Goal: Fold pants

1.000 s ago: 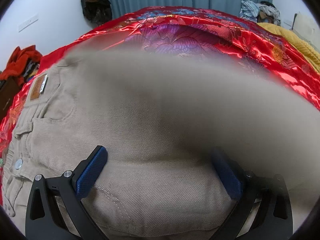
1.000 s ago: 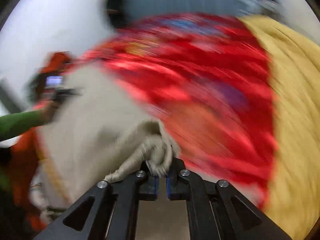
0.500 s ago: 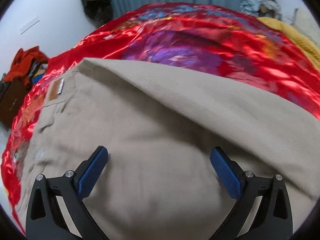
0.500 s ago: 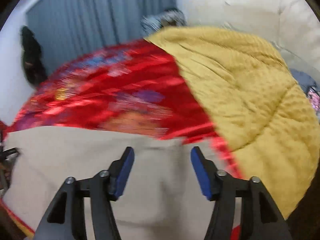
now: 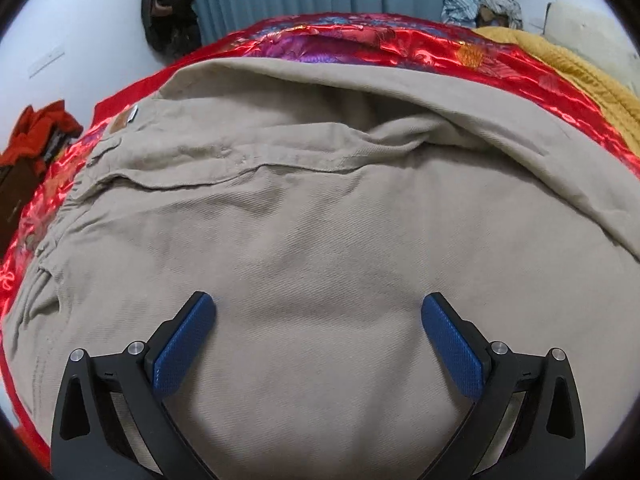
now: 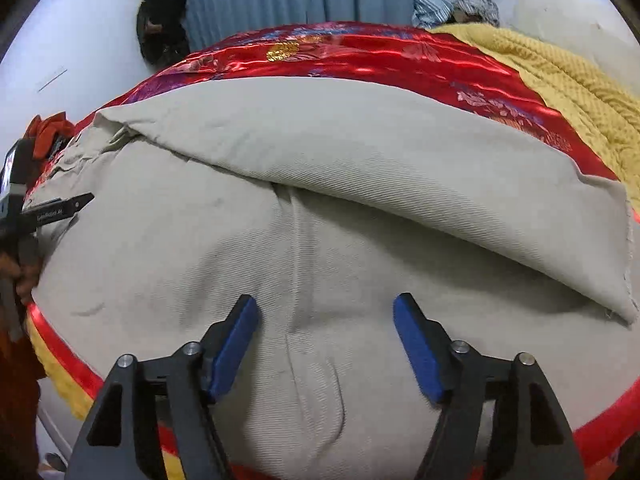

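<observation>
Here the khaki pants (image 6: 304, 240) are spread lengthwise across the bed (image 6: 360, 56), folded leg beyond; right claw (image 6: 324, 336) is opening, empty, above them; left claw (image 5: 318, 340) held apart.

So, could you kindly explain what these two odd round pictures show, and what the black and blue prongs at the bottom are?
There is no robot here: a person holds a two-finger gripper in each hand, and a fisheye camera on each one looks forward along its fingers, which is why the pictures bulge. One picture is from the left gripper, the other from the right gripper. The black prongs are the fingers, and the blue strips are their grip pads.

On the bed lies a pair of beige pants, one leg folded over the other, on a shiny red floral bedspread beside a mustard-yellow blanket.

Nothing is held. The left gripper is open above the cloth. The right gripper's jaws are opening, with nothing pinched between them. At the left edge of the right picture you can glimpse the other gripper.
</observation>
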